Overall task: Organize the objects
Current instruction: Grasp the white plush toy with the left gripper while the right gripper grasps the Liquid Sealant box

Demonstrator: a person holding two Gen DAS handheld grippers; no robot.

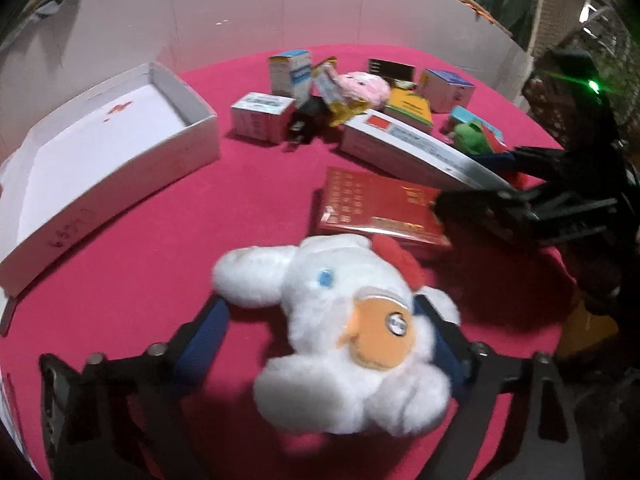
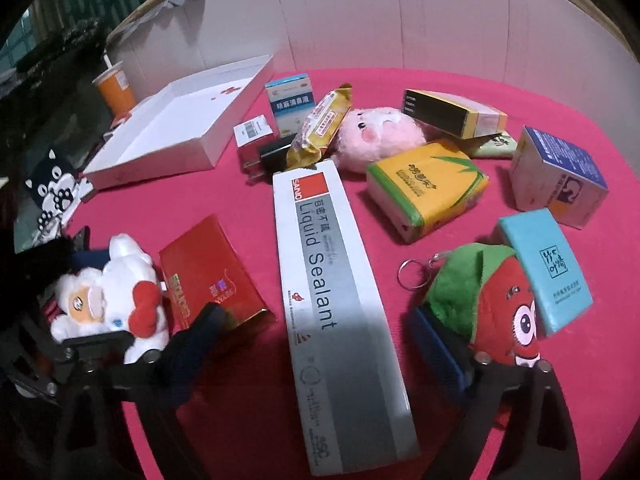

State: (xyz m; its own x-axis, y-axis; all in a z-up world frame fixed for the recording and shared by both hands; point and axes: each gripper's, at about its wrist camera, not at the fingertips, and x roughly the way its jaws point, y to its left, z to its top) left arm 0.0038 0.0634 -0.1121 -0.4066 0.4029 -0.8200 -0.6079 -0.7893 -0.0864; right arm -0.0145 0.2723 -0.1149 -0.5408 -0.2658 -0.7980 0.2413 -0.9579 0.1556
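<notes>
A white plush toy (image 1: 344, 340) with a red bow lies between the blue-padded fingers of my left gripper (image 1: 320, 320), which stands wide open around it; the right pad touches it, the left is apart. It also shows in the right wrist view (image 2: 116, 296). My right gripper (image 2: 316, 328) is open, its fingers straddling the long white "Liquid Sealant" box (image 2: 328, 300). A strawberry plush (image 2: 492, 304) with a key ring sits by its right finger. An empty white cardboard tray (image 1: 188, 136) stands at the left.
On the red cloth lie a red packet (image 1: 380, 208), a pink plush (image 2: 380, 136), a yellow-green tissue pack (image 2: 428, 192), a light blue box (image 2: 548, 272), several medicine boxes and a snack wrapper. White panels wall the far side. An orange cup (image 2: 114, 88) stands beyond the tray.
</notes>
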